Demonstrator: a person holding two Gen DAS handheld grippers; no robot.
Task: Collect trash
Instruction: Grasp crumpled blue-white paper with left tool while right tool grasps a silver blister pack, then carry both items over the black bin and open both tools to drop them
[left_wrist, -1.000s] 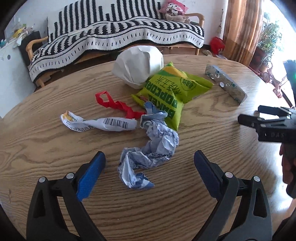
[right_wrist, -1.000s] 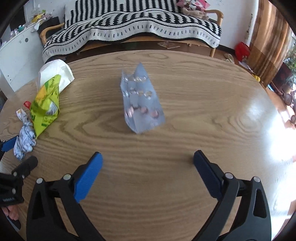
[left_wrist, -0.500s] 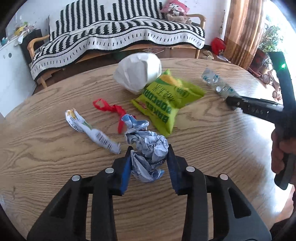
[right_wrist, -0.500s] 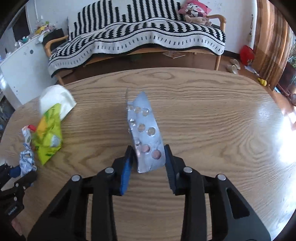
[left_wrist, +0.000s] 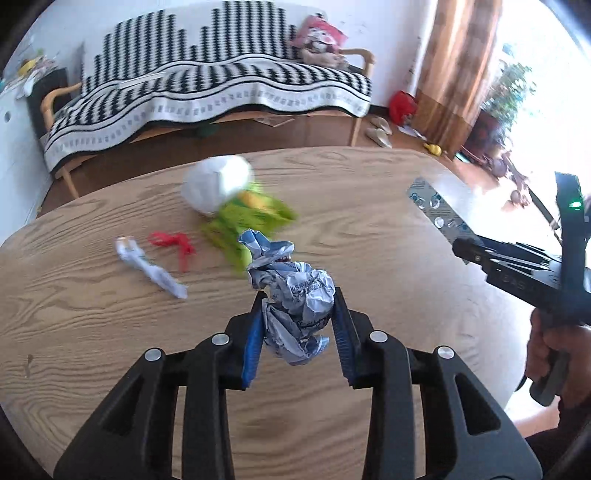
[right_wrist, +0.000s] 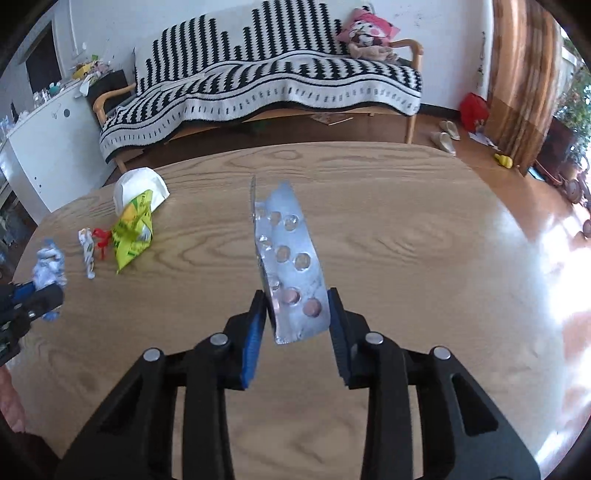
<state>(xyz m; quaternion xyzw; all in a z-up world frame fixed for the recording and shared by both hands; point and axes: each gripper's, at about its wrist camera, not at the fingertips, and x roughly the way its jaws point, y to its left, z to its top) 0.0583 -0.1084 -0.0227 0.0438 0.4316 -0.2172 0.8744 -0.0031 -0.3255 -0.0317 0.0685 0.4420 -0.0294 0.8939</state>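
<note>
My left gripper (left_wrist: 297, 321) is shut on a crumpled blue-and-white wrapper (left_wrist: 291, 295) and holds it above the round wooden table (left_wrist: 369, 229). My right gripper (right_wrist: 295, 314) is shut on a silver pill blister pack (right_wrist: 291, 258), lifted off the table; the pack also shows in the left wrist view (left_wrist: 439, 210). On the table lie a green snack bag (left_wrist: 247, 221), a white crumpled bag (left_wrist: 214, 184), a red strip (left_wrist: 173, 242) and a white barcode wrapper (left_wrist: 151, 271).
A sofa with a black-and-white striped blanket (right_wrist: 258, 85) stands behind the table. A white cabinet (right_wrist: 40, 144) is at the left. Curtains (right_wrist: 524, 74) and shoes (right_wrist: 447, 136) are on the floor side at the right.
Both grippers closed on their items, then lifted them off the table: the left on the crumpled wrapper, the right on the blister pack.
</note>
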